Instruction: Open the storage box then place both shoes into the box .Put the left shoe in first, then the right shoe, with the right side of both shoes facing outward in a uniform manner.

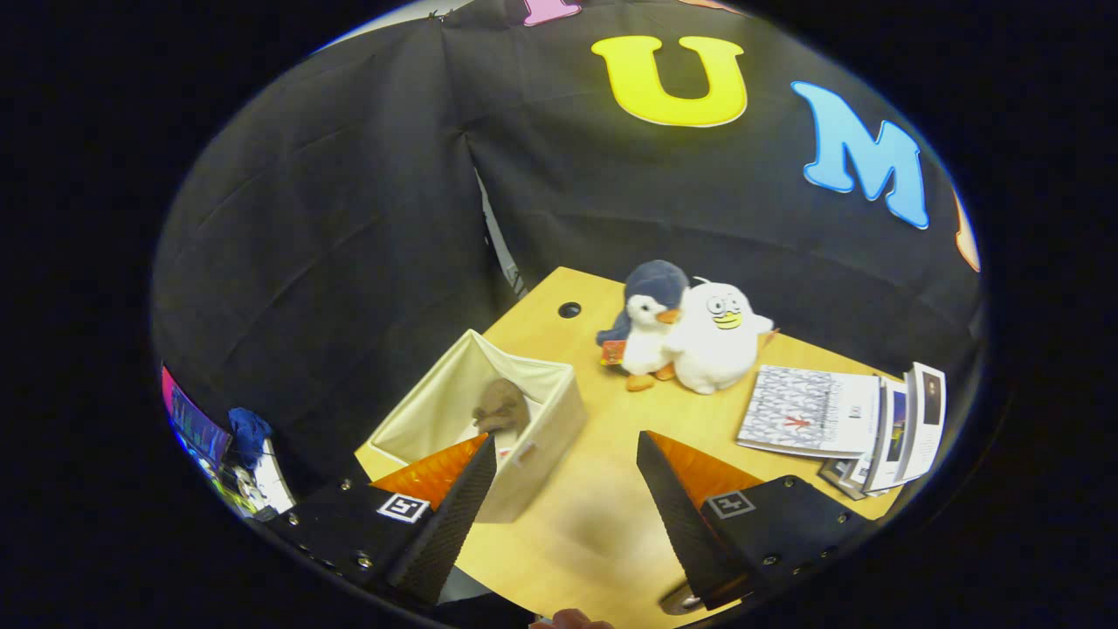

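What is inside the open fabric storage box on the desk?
Inside the storage box, one brownish shoe rests against its far wall. The near wall and one claw finger cover the box floor, so a second shoe cannot be confirmed. The claw is open, holding nothing.

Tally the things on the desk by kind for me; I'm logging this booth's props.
Storage box: 1
Shoe inside the box: 1
Plush toys, penguin and white bird: 2
Booklets: a fanned pile, at least 3
Total: at least 7
The gripper hangs open over the desk, holding nothing.
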{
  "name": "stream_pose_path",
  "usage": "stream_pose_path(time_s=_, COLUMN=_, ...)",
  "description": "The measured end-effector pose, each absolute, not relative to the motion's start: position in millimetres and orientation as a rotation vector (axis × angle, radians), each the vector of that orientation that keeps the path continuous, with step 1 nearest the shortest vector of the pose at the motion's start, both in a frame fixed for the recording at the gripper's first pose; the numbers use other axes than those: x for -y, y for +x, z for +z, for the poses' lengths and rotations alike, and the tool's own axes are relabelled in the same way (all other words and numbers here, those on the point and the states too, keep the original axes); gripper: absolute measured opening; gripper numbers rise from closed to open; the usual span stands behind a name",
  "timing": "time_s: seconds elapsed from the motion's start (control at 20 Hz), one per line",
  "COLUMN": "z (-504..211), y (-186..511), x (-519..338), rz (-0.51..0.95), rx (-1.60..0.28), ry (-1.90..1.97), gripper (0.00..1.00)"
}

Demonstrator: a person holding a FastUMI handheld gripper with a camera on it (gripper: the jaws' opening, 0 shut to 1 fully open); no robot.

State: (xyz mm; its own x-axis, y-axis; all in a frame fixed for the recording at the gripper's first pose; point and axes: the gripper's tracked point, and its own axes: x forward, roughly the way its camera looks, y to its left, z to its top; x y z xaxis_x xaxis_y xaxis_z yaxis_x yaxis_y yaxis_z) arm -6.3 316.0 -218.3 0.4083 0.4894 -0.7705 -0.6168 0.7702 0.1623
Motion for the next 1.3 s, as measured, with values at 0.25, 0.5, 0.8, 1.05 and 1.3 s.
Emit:
stream_pose_path(time_s=0.25, z=-212.2, y=-23.5, x=-240.6, rz=0.623, rx=-0.886, ry=-0.071, gripper=0.99)
stream_pose_path(time_s=0.5, z=-247.7, y=-28.1, x=-151.5, rz=0.494, rx=-0.895, ry=0.0, gripper=0.99)
stream_pose_path(time_s=0.8, z=-287.2, y=-35.9, x=-86.5, rz=0.384, rx=-0.944, ry=0.044, gripper=0.99)
stream_pose_path(time_s=1.05, z=-338.2, y=-59.4, x=-43.9, rz=0.314, rx=-1.023, ry=0.058, gripper=0.99)
stream_pose_path(time_s=1.3, z=-395.9, y=-93.3, x=-17.4, rz=0.293, rx=-1.128, ry=0.041, gripper=0.99)
